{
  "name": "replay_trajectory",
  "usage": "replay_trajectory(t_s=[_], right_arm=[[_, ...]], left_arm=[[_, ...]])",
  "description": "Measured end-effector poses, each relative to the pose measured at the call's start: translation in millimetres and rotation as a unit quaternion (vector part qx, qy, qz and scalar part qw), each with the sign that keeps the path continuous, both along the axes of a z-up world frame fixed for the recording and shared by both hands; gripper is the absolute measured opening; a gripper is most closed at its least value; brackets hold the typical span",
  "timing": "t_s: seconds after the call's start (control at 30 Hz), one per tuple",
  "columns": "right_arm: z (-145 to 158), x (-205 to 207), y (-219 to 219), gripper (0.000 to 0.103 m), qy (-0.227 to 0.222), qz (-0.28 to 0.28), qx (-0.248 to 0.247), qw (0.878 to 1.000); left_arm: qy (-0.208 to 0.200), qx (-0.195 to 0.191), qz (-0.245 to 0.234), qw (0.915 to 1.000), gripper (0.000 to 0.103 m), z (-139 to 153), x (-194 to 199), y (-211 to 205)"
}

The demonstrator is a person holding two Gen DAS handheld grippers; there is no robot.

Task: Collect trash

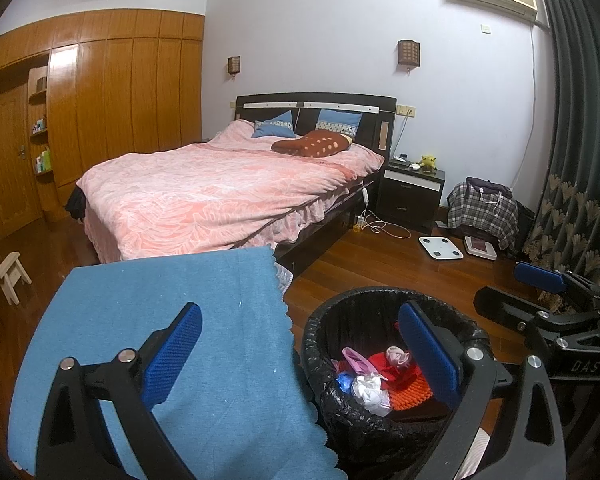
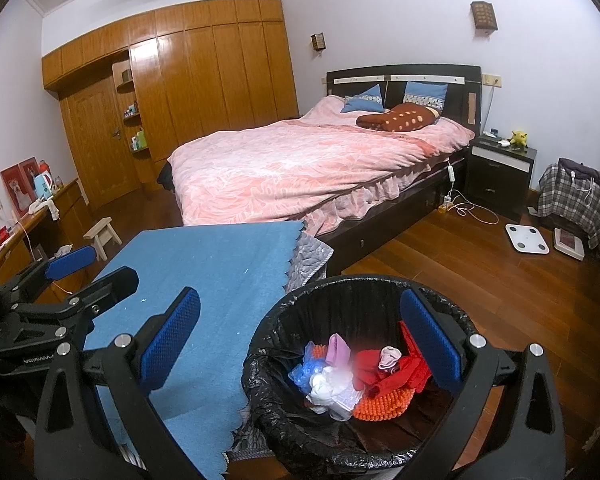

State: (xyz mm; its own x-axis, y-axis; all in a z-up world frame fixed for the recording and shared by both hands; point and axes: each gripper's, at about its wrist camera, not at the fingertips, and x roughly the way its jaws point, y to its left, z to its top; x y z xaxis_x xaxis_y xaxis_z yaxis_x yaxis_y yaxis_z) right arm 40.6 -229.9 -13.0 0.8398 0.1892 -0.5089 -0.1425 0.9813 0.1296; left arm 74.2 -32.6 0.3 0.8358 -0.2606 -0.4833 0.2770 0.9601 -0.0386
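Several scraps in the bin: crumpled white paper (image 2: 332, 390), red cloth (image 2: 384, 372), an orange chenille pad (image 2: 384, 402), a pink piece (image 2: 338, 350) and a bluish wrapper (image 2: 306, 368) lie heaped in the black-lined trash bin (image 2: 284, 320), on the wooden floor (image 2: 460, 264) just beside the blue cloth (image 2: 204, 272).
Blue cloth: spread flat over a low surface, its scalloped edge near the bin rim; I see no trash left on it, only pale specks.
My left gripper (image 1: 300, 356): jaws spread wide, nothing between the pads; one blue pad hangs over the cloth, the other over the bin mouth.
My right gripper (image 2: 300, 348): spread wide too, holding nothing, straddling the same cloth edge and bin.
Stage, as I judge it: collecting looks nearly or fully done.
Doing it well: I should scan the cloth and the floor round the bin for strays before moving on, approach any scrap from above, pinch it at its bulk, and release only once well inside the liner (image 2: 260, 400), since light paper could catch the crinkled rim.
Farther out: pink-covered bed (image 2: 300, 168), nightstand (image 2: 500, 176), white scale (image 2: 526, 238).
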Motion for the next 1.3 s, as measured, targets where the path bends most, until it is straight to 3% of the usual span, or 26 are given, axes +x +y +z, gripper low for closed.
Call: replay_trajectory(t_s=[1.3], right_arm=[[0.0,-3.5,6.0,0.098,0.004,-0.001,0.0,1.0]], left_arm=[[0.008,-0.001,0.0,1.0,0.097,-9.4,-1.7,3.5]])
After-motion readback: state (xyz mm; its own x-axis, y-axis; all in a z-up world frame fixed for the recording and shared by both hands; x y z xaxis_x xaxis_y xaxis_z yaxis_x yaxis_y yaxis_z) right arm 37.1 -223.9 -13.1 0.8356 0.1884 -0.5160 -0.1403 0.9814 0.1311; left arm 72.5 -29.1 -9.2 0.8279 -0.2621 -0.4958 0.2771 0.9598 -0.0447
